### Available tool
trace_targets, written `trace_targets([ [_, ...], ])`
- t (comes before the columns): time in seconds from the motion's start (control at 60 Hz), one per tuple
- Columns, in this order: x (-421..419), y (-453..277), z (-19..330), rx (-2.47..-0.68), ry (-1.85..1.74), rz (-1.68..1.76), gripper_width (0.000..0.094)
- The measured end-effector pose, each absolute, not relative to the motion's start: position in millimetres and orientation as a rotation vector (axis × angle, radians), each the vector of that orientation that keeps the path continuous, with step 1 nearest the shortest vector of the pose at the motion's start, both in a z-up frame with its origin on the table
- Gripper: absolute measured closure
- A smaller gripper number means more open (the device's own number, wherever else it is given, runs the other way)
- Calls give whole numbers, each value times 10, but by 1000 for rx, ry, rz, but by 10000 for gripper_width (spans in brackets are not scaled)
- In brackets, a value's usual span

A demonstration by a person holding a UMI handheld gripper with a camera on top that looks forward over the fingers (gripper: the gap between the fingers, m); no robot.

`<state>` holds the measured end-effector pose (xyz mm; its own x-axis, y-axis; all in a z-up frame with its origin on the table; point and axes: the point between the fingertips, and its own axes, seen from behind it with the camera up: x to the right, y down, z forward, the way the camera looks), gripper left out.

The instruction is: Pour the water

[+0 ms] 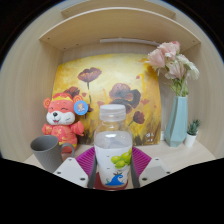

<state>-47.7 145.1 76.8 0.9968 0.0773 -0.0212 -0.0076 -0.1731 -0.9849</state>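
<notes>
A clear plastic water bottle (113,148) with a white cap and a green-and-blue label stands upright between my gripper's (112,170) two fingers. The magenta pads (85,158) sit against both sides of the bottle, so the gripper is shut on it. A grey cup (45,152) stands on the wooden shelf to the left of the fingers, close to the bottle and apart from it. The cup's inside is hidden.
A plush tiger toy (63,117) sits behind the cup. A poppy painting (105,85) leans against the back wall. A blue vase with pink flowers (177,105) and a small potted plant (192,132) stand at the right. The shelf (170,152) has wooden side walls and a top.
</notes>
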Motion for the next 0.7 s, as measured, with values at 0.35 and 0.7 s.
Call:
trace_targets([
  [0.35, -404, 600, 605, -1872, 4, 61, 105],
  [0.7, -665, -760, 440, -1990, -19, 78, 98],
])
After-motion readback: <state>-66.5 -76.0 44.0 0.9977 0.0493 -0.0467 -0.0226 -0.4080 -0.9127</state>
